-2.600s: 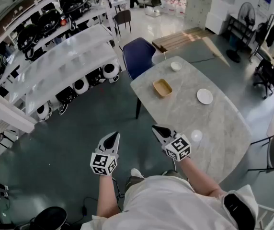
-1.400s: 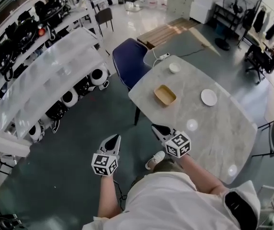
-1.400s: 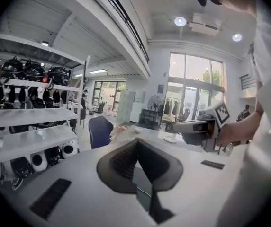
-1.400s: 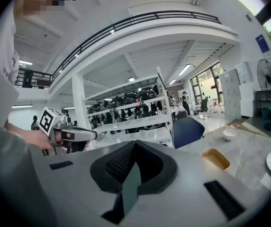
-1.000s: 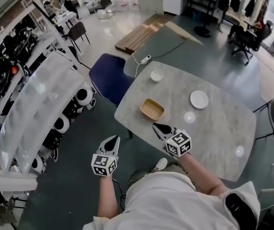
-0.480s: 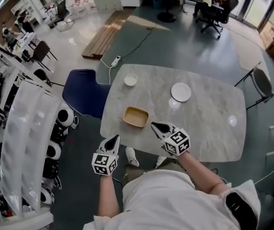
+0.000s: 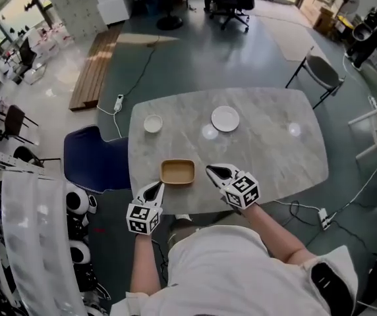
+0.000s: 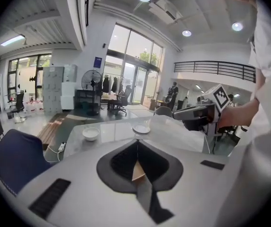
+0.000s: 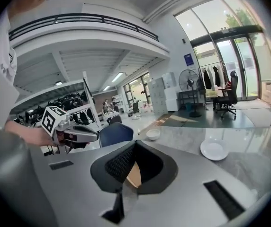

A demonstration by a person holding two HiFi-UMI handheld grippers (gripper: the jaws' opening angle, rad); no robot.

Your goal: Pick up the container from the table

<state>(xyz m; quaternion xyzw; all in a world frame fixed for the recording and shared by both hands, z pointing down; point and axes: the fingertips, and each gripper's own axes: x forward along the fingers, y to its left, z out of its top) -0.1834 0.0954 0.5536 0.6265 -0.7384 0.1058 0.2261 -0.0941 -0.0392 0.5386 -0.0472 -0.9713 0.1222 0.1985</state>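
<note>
The container (image 7: pixel 177 172) is a shallow tan rectangular tray lying near the front edge of the grey marble table (image 7: pixel 274 157). My left gripper (image 7: pixel 157 187) is shut and empty, with its tip just short of the tray's front left corner. My right gripper (image 7: pixel 211 170) is also shut and empty, a little to the right of the tray. In the left gripper view only a tan sliver of the container (image 8: pixel 138 170) shows behind the closed jaws of the left gripper (image 8: pixel 137 143). The right gripper view likewise shows a sliver of the container (image 9: pixel 134 175) past the right gripper (image 9: pixel 134 144).
A small white bowl (image 7: pixel 153 123) and a white plate (image 7: pixel 225 118) sit farther back on the table. A blue chair (image 7: pixel 96 166) stands at the table's left end and a grey chair (image 7: pixel 320 71) at the far right. Cables run over the floor (image 7: pixel 305 210).
The view has swung round until the table lies straight ahead. Both grippers have come up to the table's front edge on either side of the container, and both stay shut.
</note>
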